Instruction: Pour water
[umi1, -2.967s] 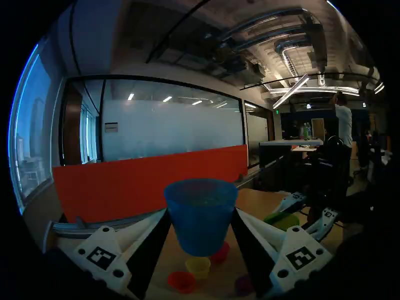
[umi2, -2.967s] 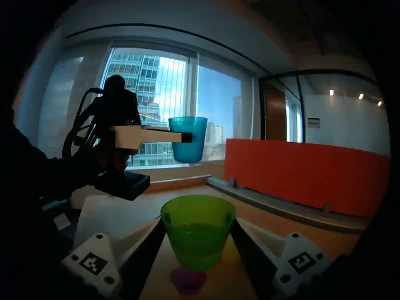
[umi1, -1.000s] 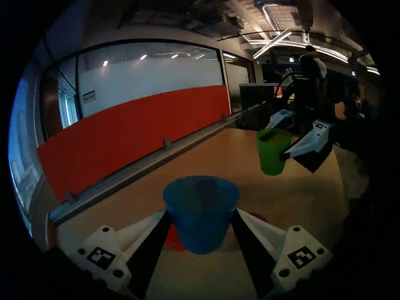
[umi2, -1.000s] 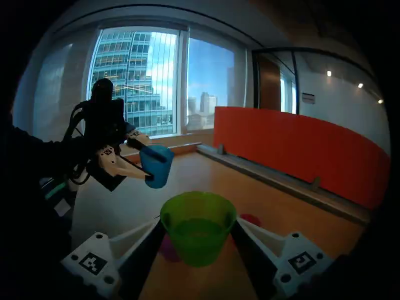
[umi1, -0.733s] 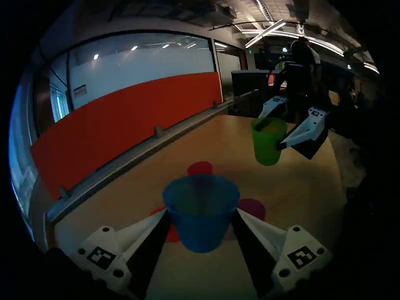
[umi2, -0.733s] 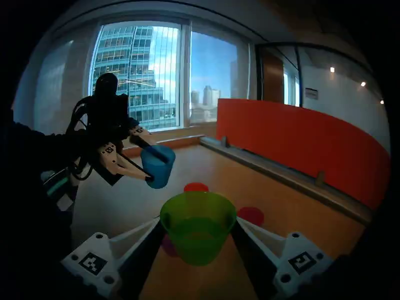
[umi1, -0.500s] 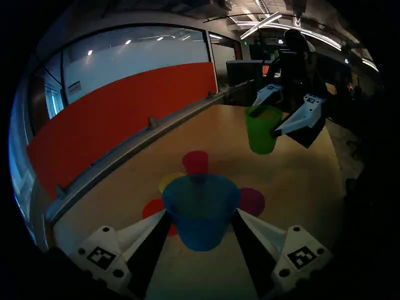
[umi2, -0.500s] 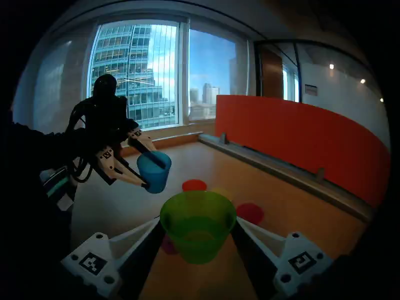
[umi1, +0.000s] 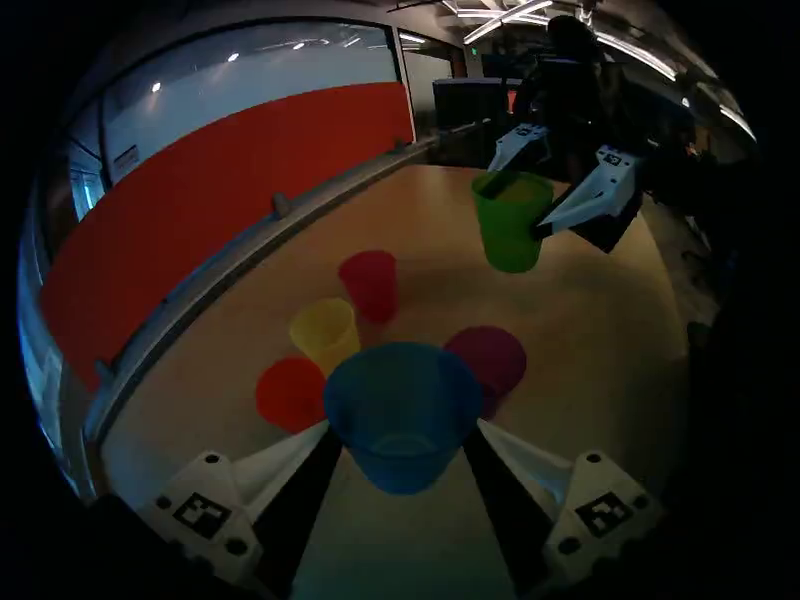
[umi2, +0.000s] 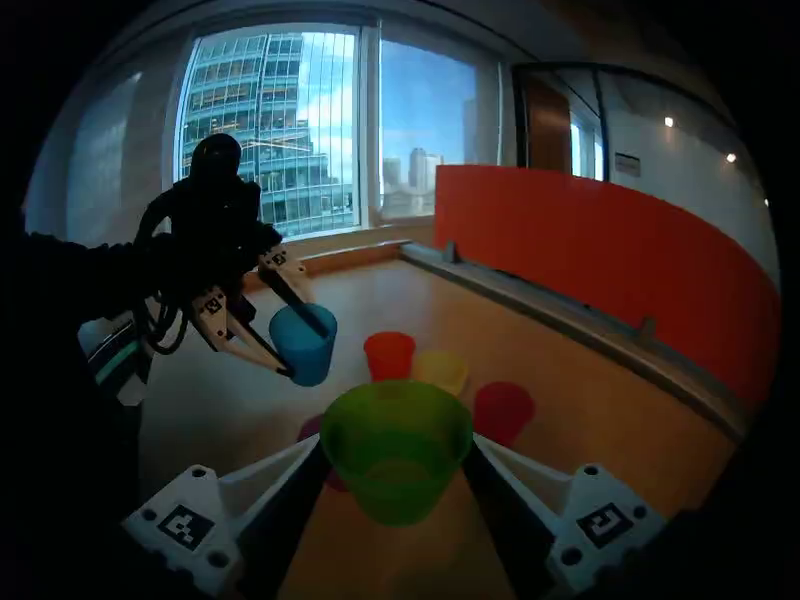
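Note:
A blue cup (umi1: 403, 410) sits upright between the fingers of my left gripper (umi1: 403, 445), which is shut on it. In the right gripper view the same blue cup (umi2: 303, 345) hangs over the table at mid-left, held by the left gripper (umi2: 285, 345). My right gripper (umi2: 397, 455) is shut on a green cup (umi2: 397, 470). In the left gripper view the green cup (umi1: 512, 222) hangs farther off at upper right, in the right gripper (umi1: 525, 205). Whether either cup holds water I cannot tell.
Several small cups stand on the wooden table (umi1: 600, 330) below the blue cup: a red cup (umi1: 369, 285), a yellow cup (umi1: 325, 333), an orange cup (umi1: 291, 393) and a purple cup (umi1: 487, 358). An orange partition (umi1: 200, 190) runs along the table's far side. Windows (umi2: 270, 140) lie behind the left hand.
Both views have tipped down toward the table, bringing the small cups into sight. The green cup has drawn closer to the blue one. Both cups stay gripped.

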